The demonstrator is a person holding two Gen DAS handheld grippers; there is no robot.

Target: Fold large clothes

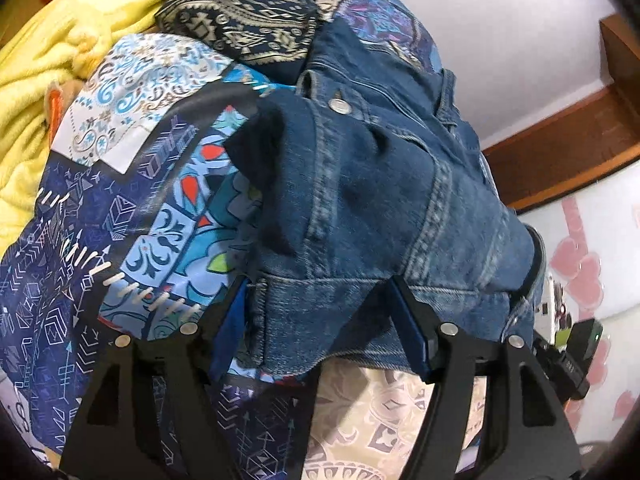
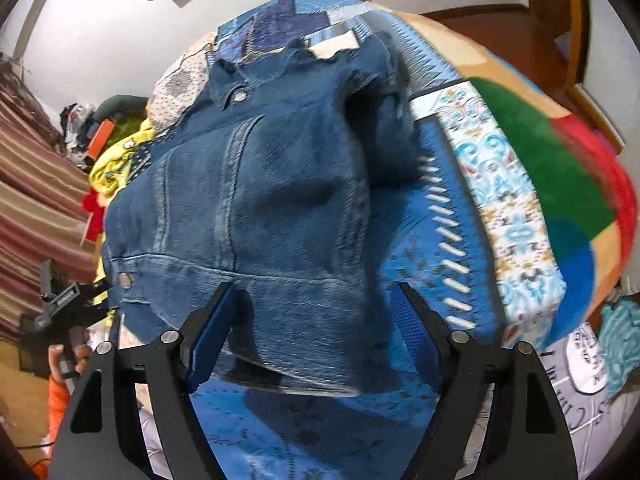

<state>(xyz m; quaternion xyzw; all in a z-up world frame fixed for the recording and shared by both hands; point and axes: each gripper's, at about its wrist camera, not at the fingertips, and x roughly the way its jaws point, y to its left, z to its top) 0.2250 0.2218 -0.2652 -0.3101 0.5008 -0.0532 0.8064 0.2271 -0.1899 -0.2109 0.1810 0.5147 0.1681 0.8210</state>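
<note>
On the patterned bedspread (image 2: 448, 184) lies the denim jacket (image 2: 260, 184), lifted at its hem. Our left gripper (image 1: 320, 316) and right gripper (image 2: 316, 320) both stand spread around that hem, seemingly so we can fold it over evenly.

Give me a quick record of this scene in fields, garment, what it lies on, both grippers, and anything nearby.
garment: blue denim jacket, lying bunched with metal snap buttons showing
surface: patterned blue patchwork bedspread
left gripper: open, fingers on either side of the jacket's hem
right gripper: open, fingers on either side of the jacket's near edge
nearby: yellow blanket beside the bedspread; multicolored blanket on the other side
fold state: not yet neatly folded
</note>
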